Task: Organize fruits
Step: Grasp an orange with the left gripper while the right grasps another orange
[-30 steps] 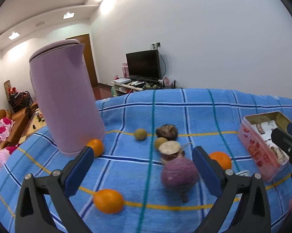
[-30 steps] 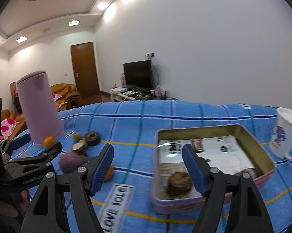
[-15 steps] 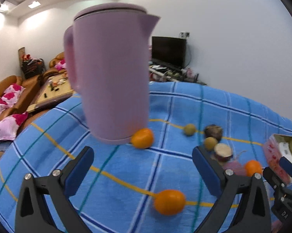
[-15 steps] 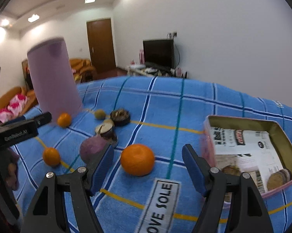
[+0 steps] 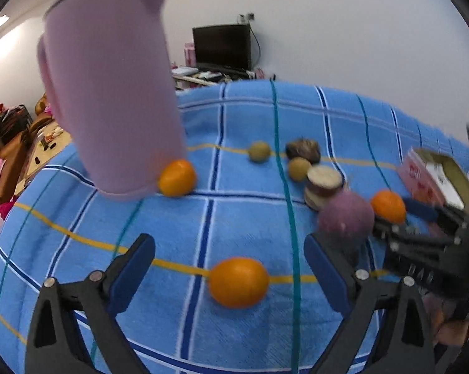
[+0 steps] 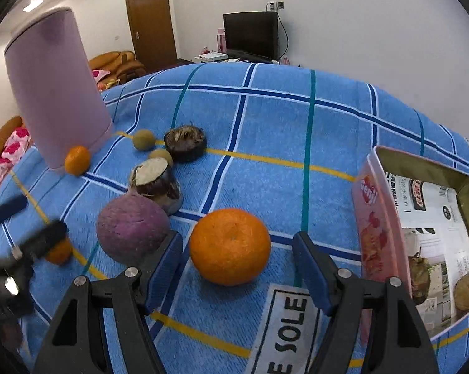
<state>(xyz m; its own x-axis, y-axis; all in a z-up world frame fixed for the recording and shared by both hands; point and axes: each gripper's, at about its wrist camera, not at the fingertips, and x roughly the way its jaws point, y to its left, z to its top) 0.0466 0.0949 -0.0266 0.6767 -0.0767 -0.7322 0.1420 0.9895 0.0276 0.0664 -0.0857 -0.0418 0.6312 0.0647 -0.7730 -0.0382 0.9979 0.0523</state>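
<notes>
My left tongs [image 5: 229,268] hang spread wide over the blue checked cloth [image 5: 234,118] that covers the surface, and their jaws have just been narrowing a little. A small orange [image 5: 239,282] lies between the 2 blue pads, but neither pad touches it. A 2nd small orange [image 5: 176,177] rests against the foot of the tall lilac jug [image 5: 109,93], which stands upright at the left.

My right tongs [image 6: 237,268] are parted about halfway, and the big orange [image 6: 230,246] sits just ahead of the gap. I see cloth on both sides of it, so nothing is gripped there. Just left of that orange, touching the left pad's outer side as far as I can tell, lies a round purple root [image 6: 132,229]. Behind the root is a cut taro piece [image 6: 155,187] with its pale face up. Further back lie 2 small brownish-green fruits [image 6: 144,139] and a dark, hairy taro half [image 6: 186,143].

At the right stands a pink tin [image 6: 373,218], open, with printed paper lining its floor. 2 brown pieces lie in its near corner. A white label reading "SOLE" [image 6: 287,321] is stitched to the cloth under the right tongs. A television [image 6: 250,35] and a wooden door [image 6: 150,25] show in the room behind.
</notes>
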